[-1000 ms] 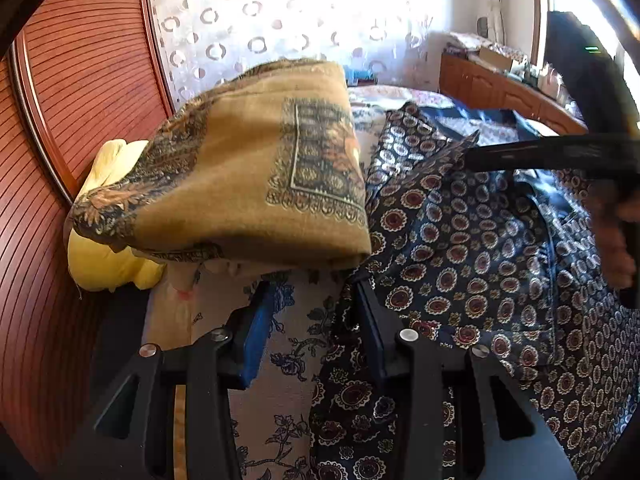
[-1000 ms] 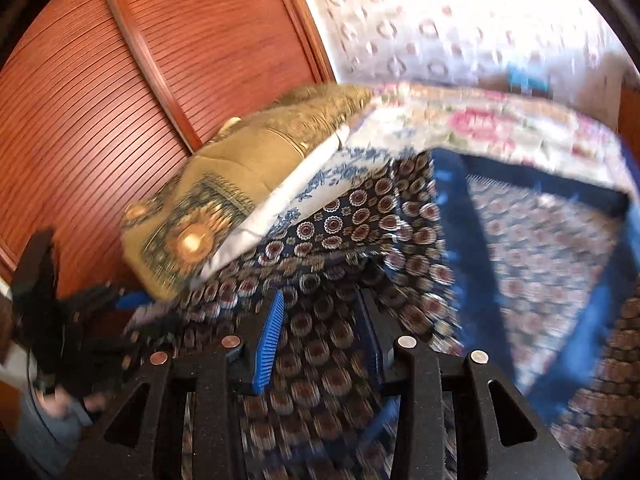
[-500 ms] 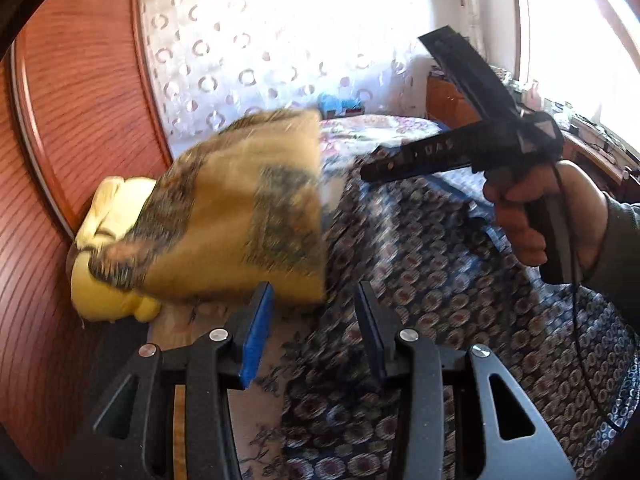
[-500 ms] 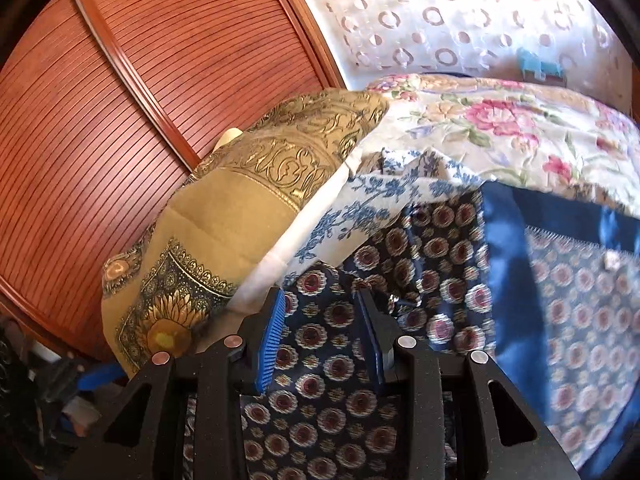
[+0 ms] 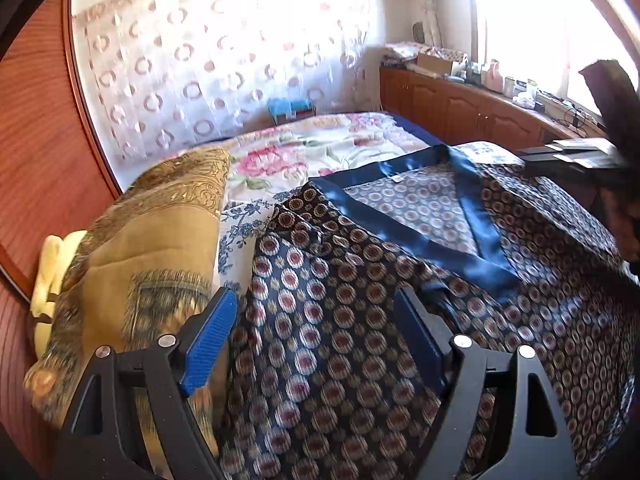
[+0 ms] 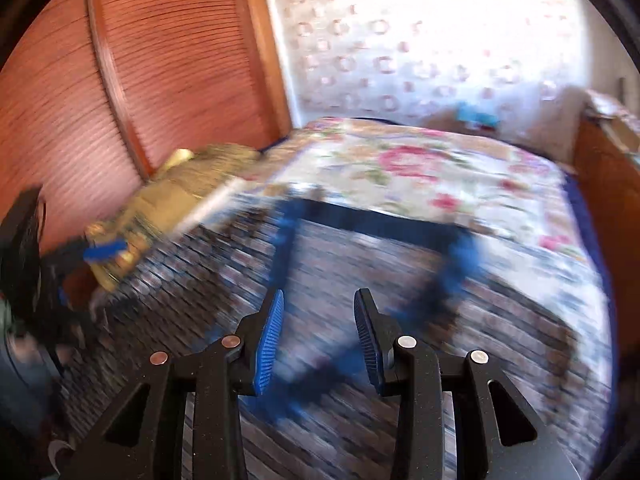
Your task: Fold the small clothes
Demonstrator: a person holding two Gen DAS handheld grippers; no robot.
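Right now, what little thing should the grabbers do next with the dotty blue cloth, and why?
Probably bring the left gripper down to pinch the near edge of the navy patterned scarf. Its jaws have just been opening and nothing is between them. The scarf lies partly folded, one blue-bordered corner already turned over, so another fold seems due. The right gripper also looks empty, though its view is blurred.

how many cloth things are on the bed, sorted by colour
Navy with medallion print: 1, the scarf with blue satin border
Mustard gold with ornamental print: 1, the folded scarf
Pale yellow: 1, a bundle behind the gold one
White with blue flowers: 1, a cloth under the scarves
Total: 4, not counting the floral bedspread
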